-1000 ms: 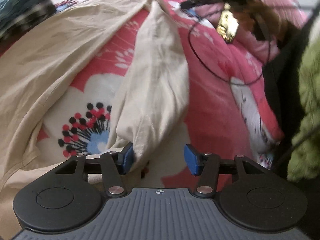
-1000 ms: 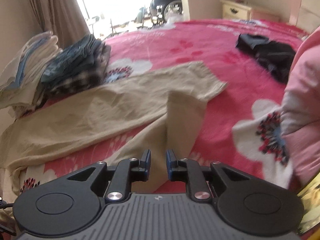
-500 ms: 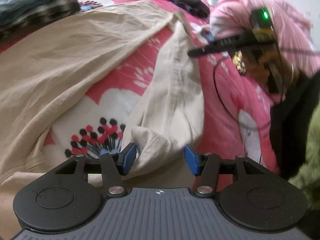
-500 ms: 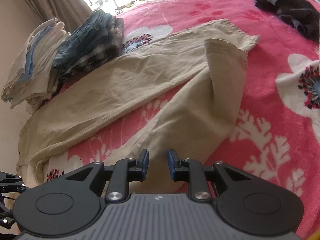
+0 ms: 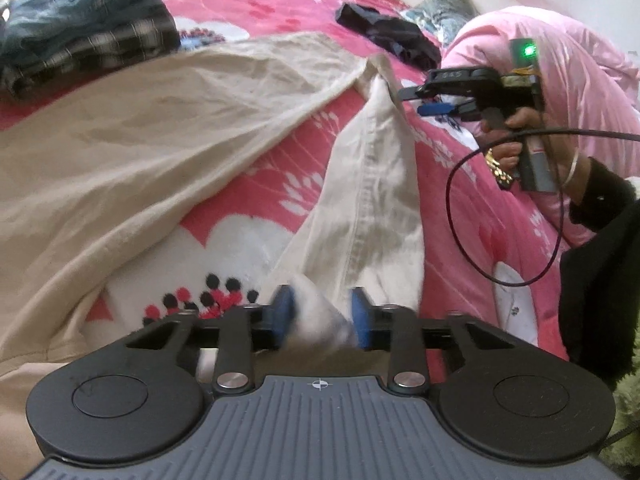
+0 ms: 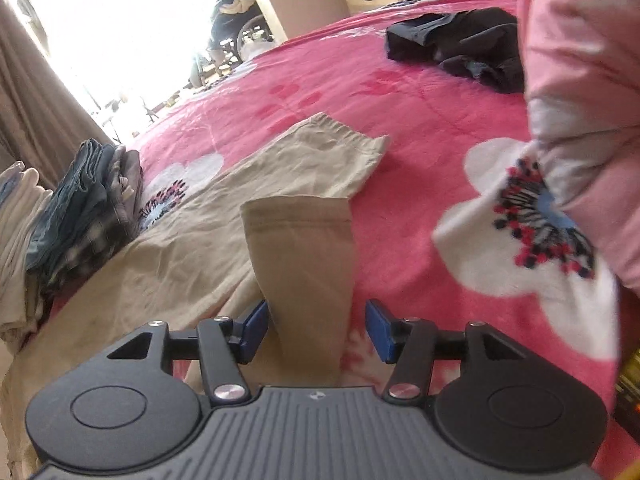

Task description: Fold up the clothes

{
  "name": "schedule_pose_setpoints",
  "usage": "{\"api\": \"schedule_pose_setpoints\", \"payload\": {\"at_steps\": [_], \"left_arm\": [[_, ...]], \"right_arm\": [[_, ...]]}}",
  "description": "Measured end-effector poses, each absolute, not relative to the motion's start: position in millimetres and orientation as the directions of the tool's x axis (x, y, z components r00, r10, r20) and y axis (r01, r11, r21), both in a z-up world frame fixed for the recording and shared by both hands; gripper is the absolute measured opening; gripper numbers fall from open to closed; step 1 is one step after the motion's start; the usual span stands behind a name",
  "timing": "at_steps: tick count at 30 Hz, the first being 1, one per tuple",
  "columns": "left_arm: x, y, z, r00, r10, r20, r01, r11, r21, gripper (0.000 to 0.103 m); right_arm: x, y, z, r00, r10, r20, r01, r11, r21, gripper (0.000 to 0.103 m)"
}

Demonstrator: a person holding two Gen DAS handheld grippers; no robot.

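Beige trousers [image 5: 168, 136] — left gripper [image 5: 320, 316] just closing on one leg's hem.

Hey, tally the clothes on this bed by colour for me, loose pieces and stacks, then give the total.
Beige trousers: 1
Black garment: 1
Blue and plaid folded stack: 1
White folded stack: 1
Total: 4

beige trousers [image 5: 160, 128]: 1 | folded stacks [image 6: 84, 204]: 2 | dark garment [image 6: 460, 48]: 1 | grippers [image 5: 320, 316]: 2

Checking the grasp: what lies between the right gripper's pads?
In the right wrist view, the beige trouser leg lies between the open right gripper pads, not yet pinched.
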State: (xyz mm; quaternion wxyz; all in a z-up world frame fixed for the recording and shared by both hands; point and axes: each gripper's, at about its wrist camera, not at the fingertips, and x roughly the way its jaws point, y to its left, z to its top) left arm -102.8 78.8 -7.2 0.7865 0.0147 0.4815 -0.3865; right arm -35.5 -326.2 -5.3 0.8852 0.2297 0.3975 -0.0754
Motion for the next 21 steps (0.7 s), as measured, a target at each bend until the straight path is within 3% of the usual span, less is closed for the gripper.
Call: {"api": "schedule_pose_setpoints", "payload": {"at_steps": [1,3,6,12,17,19,20,21], "left_arm": [[-104,80,-6,0.249,-0.595,-0.764,0.619,0.704,-0.347,0.020],[-106,80,-3,0.276,-0.593,-0.757,0.619,0.712,-0.332,0.015],[-111,79,-1,0.296,-0.582,-0.757,0.627,0.717,-0.306,0.011],[-117,85,3,0.351,-0.588,-0.729,0.612,0.733,-0.297,0.007],[-101,99,15,0.447,-0.592,-0.670,0.555,0.771,-0.311,0.006],[-83,104,18,0.502,-0.567,-0.653,0.520,0.801,-0.295,0.005],[-73,107,12,0.523,-0.536,-0.662,0.481,0.827,-0.290,0.005],[-62,109,6,0.543,-0.505,-0.671,0.441,0.851,-0.284,0.005]], "right_arm": [[-33,-326,-7,0.677,0.039,-0.735,0.312,0.889,0.335,0.051],[-32,-327,-6,0.685,0.025,-0.728,0.310,0.895,0.322,0.013],[-43,-332,3,0.706,0.010,-0.708,0.332,0.878,0.343,0.003],[-86,-341,48,0.766,-0.072,-0.639,0.380,0.853,0.359,0.002],[-47,-329,78,0.821,-0.044,-0.570,0.306,0.876,0.372,0.004],[-10,-324,78,0.819,-0.030,-0.573,0.279,0.894,0.351,0.018],[5,-323,75,0.811,-0.043,-0.583,0.289,0.897,0.336,0.037],[16,-324,70,0.798,-0.064,-0.599,0.318,0.889,0.329,0.048]]}}
